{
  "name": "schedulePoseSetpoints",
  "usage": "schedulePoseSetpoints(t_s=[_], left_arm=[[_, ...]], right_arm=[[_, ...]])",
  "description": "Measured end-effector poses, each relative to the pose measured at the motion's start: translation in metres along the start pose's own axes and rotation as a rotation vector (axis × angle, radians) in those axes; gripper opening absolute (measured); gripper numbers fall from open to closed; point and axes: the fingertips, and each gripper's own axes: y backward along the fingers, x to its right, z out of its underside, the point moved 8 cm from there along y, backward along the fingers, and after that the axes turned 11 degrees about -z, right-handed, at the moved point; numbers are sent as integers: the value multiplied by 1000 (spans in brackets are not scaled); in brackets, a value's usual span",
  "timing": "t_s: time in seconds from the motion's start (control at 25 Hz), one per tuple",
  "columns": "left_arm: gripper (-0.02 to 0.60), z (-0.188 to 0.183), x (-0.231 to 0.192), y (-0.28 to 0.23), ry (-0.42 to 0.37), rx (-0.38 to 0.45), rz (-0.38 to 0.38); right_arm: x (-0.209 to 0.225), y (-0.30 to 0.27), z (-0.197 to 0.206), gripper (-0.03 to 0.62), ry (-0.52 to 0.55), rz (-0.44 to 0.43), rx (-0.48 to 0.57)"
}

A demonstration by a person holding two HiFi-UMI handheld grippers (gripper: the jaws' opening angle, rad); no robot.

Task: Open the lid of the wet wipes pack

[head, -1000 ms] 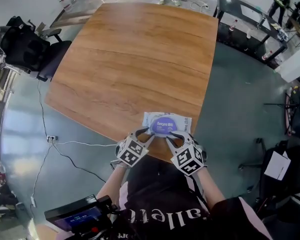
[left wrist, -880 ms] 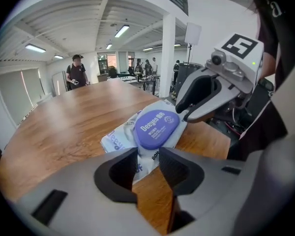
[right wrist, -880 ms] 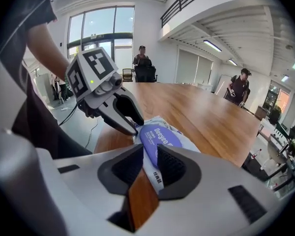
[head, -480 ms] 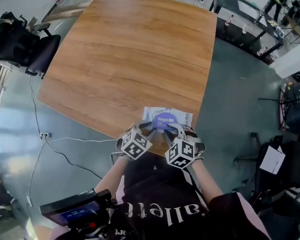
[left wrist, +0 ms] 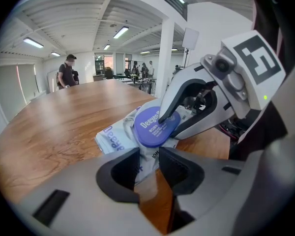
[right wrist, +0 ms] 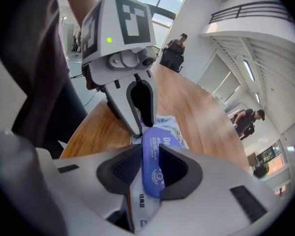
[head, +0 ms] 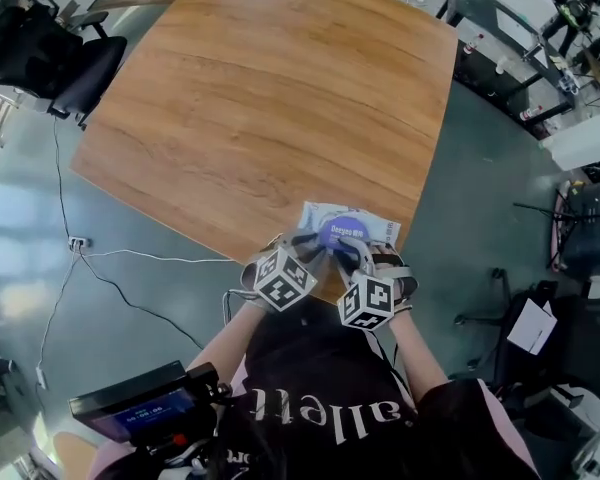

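Observation:
The white wet wipes pack lies at the near edge of the wooden table. Its round purple lid faces up. My left gripper is shut on the pack's near edge; white wrapper sits between its jaws. My right gripper has the lid edge-on between its pads. Its jaws are opening slightly while the pads still touch the lid. In the left gripper view, one right finger lies on the lid and the other runs beneath it.
The pack sits right at the table's edge, with grey floor below. Black office chairs stand beyond the far left corner. A cable trails across the floor. A device with a lit screen is at my lower left. People stand far off.
My right gripper has rolled, so its marker cube shows a different face, and it has sunk closer onto the lid. The left gripper has stayed on the pack's edge.

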Motion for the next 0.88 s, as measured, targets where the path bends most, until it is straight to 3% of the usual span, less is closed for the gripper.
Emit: schedulePoseSetpoints(t_s=[0.28, 0.88], left_arm=[[120, 2, 0, 1, -14, 9, -3], [118, 3, 4, 1, -41, 21, 6]], right_arm=[[-4, 3, -7, 92, 208, 19, -57], [0, 12, -7, 109, 181, -3, -32]])
